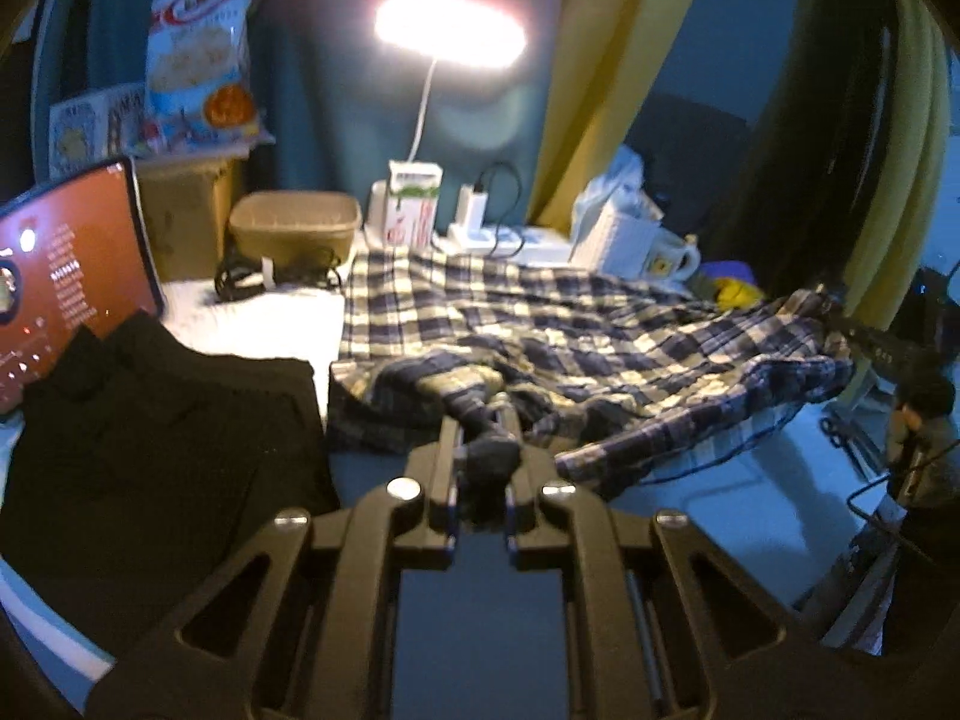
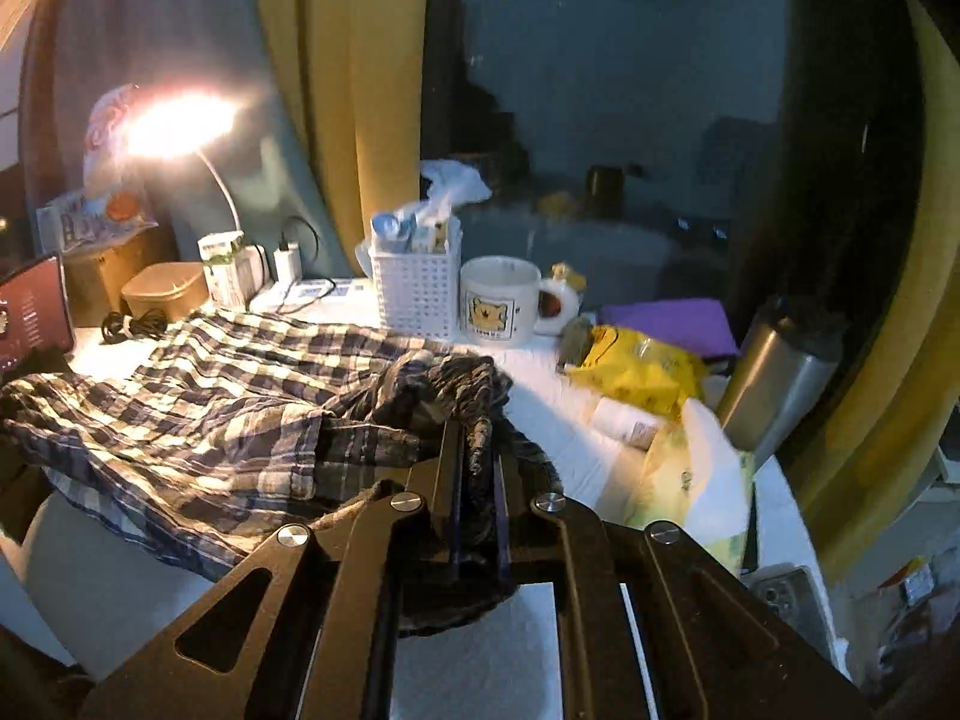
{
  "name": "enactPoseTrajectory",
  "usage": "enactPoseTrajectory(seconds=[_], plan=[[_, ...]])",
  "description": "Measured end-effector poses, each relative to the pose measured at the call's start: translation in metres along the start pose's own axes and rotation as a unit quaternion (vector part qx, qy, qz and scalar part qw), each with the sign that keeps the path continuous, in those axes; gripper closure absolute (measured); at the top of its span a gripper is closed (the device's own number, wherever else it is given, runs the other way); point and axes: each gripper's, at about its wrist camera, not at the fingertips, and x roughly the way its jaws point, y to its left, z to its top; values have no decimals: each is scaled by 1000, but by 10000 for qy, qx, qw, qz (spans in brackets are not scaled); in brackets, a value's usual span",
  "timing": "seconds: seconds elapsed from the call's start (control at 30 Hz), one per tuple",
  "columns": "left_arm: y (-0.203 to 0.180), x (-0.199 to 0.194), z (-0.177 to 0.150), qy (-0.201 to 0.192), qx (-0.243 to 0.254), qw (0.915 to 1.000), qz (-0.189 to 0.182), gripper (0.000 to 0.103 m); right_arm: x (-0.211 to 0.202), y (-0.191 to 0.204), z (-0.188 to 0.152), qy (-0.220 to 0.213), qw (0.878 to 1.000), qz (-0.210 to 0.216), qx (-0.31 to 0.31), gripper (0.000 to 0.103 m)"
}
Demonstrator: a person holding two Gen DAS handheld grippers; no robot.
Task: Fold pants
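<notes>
Two black hand-held grippers each pinched a bunch of cloth: the left hand-held gripper (image 1: pixel 483 420) had its fingers closed on a dark twisted fold of the plaid pants (image 1: pixel 540 330), and the right hand-held gripper (image 2: pixel 477 438) was clamped on another crumpled edge of the same pants (image 2: pixel 240 384). The soft, wrinkled navy-and-cream checked fabric lay spread across the white tabletop (image 1: pixel 270 318), partly flat and partly heaped near the fingers. Only the left view showed a black garment (image 1: pixel 168 450) lying just beside the pants. Only the right view showed a white cartoon mug (image 2: pixel 501 300), a white perforated plastic basket (image 2: pixel 417 288), a crinkled yellow bag (image 2: pixel 636 369) and a metal tumbler (image 2: pixel 780 372). A glowing desk lamp (image 1: pixel 450 30) appeared in both.
</notes>
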Motion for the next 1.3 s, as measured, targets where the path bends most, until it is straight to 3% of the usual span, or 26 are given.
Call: enactPoseTrajectory(seconds=[0.2, 0.33, 0.47, 0.73, 0.83, 0.9, 0.97, 1.03, 1.1, 1.3], plan=[[-10, -25, -29, 159, -63, 9997, -146, 93, -13, 5, -30, 218, 9997, 16, -80, 94], [1, -8, -73, 804, -417, 9958, -119, 93, -4, 8, -66, 637, 9979, 105, -5, 94], [-1, -4, -103, 1137, -489, 9923, -101, 93, -4, 8, -100, 974, 9951, 129, 135, 94], [7, 2, -130, 1556, -488, 9866, -12, 91, -5, 6, -146, 1449, 9893, 4, 194, 94], [12, 4, -136, 1715, -535, 9836, -173, 88, -7, 2, -150, 1400, 9897, -23, 284, 93], [18, -1, -134, 1690, -524, 9839, -257, 84, -8, 1, -147, 1397, 9897, -77, 314, 88], [25, -8, -129, 1620, -503, 9852, -245, 75, -12, 0, -142, 1316, 9908, -176, 245, 64], [37, -18, -121, 1466, -534, 9877, -122, 63, -17, -5, -137, 1215, 9921, -172, 274, 57], [49, -28, -111, 1264, -596, 9902, 33, 62, -21, -7, -131, 1146, 9928, -153, 304, 56], [66, -35, -75, 645, -756, 9950, -25, 58, -27, -10, -116, 902, 9948, -10, 463, 56]])
